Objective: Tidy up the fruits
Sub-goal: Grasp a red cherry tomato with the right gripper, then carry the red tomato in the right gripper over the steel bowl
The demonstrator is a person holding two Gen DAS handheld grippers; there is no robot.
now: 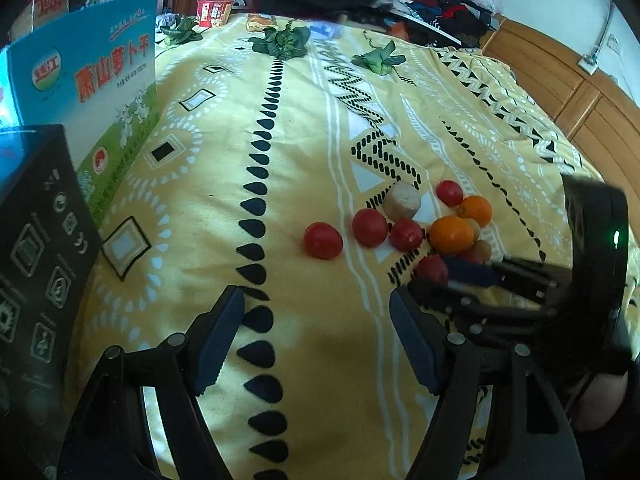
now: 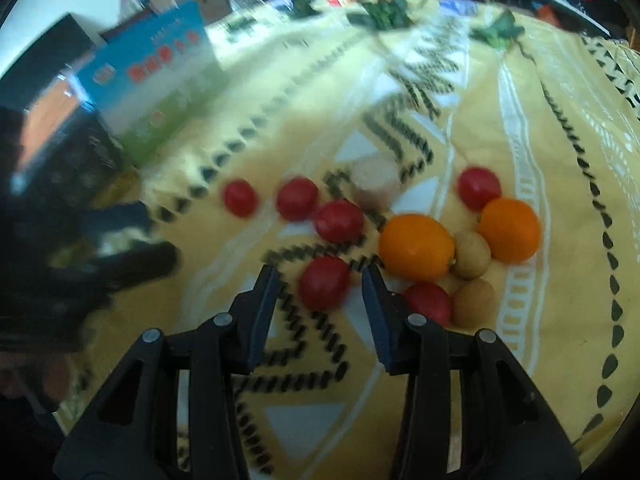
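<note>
Black two-finger left gripper [image 1: 316, 344] with blue-padded fingers [image 1: 218, 340] fills the bottom of the left wrist view, its jaws spread wide over the yellow patterned bedspread [image 1: 304, 128] with nothing between them. Off to its right, the black right gripper [image 1: 434, 280] reaches in low from the side toward the cluster of fruit, which lies on the cloth ahead and to the right.

From the right wrist view, which is blurred, the right gripper is released, its blue pads [image 2: 260, 320] parted on either side of a small red cherry tomato [image 2: 324, 282]; the tomato sits just beyond the tips, and I cannot tell if either pad touches it. Another red tomato [image 2: 427, 302] lies just beside the right-hand pad, next to a tan round longan [image 2: 474, 303]. A second tan longan [image 2: 471, 254] sits between two orange citrus fruits, the larger oval one [image 2: 417, 246] and the rounder one [image 2: 509, 230]. Further off, three more red tomatoes [image 2: 339, 221] run in a loose row to the left, one more [image 2: 479, 188] sits behind the oranges, and a pale beige chunky piece [image 2: 375, 184] rests among them.

At the far left a blue-and-green printed carton [image 1: 100, 80] stands upright beside a black box with white icons [image 1: 40, 248]. Green leafy vegetables [image 1: 282, 40] lie along the far edge of the bedspread.
</note>
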